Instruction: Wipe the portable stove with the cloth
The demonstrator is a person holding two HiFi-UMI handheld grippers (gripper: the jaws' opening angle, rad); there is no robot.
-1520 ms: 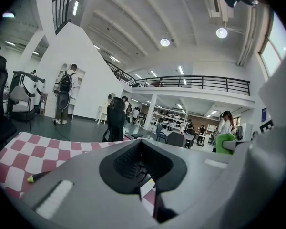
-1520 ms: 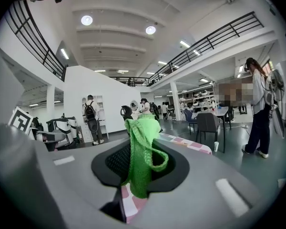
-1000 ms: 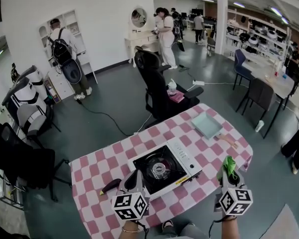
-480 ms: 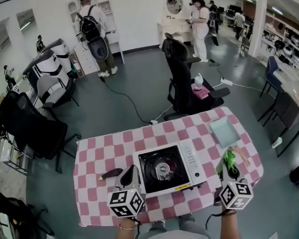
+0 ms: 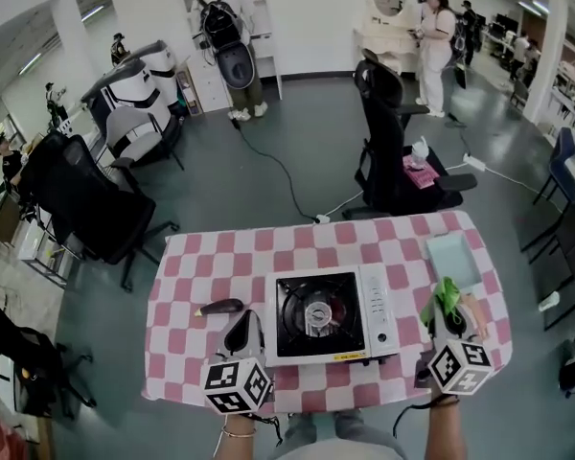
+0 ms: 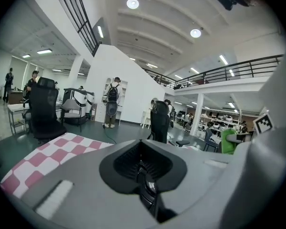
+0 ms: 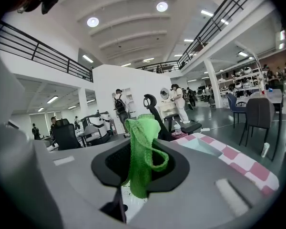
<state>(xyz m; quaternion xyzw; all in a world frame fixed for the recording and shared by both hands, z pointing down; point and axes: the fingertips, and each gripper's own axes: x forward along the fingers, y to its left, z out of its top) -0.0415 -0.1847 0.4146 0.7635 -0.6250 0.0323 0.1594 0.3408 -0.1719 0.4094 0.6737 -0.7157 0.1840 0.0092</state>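
Note:
The portable stove (image 5: 316, 316), black-topped with a white control strip on its right, stands in the middle of the pink-checked table (image 5: 192, 281). My left gripper (image 5: 240, 324) hovers just off the stove's front left corner, its jaws shut with nothing between them (image 6: 144, 174). To the right of the stove my right gripper (image 5: 447, 316) is shut on a green cloth (image 5: 447, 297), which sticks up from the jaws. In the right gripper view the green cloth (image 7: 142, 154) hangs in a loop across the jaws of the right gripper (image 7: 133, 178).
A dark eggplant-like object (image 5: 220, 307) lies left of the stove. A pale blue tray (image 5: 453, 260) sits at the table's far right, with a tan object (image 5: 476, 316) beside my right gripper. Office chairs (image 5: 393, 151) and people stand beyond the table.
The head view has swung, so the table now sits square and centred. Both grippers keep their places beside the stove, and the cloth stays in the right one.

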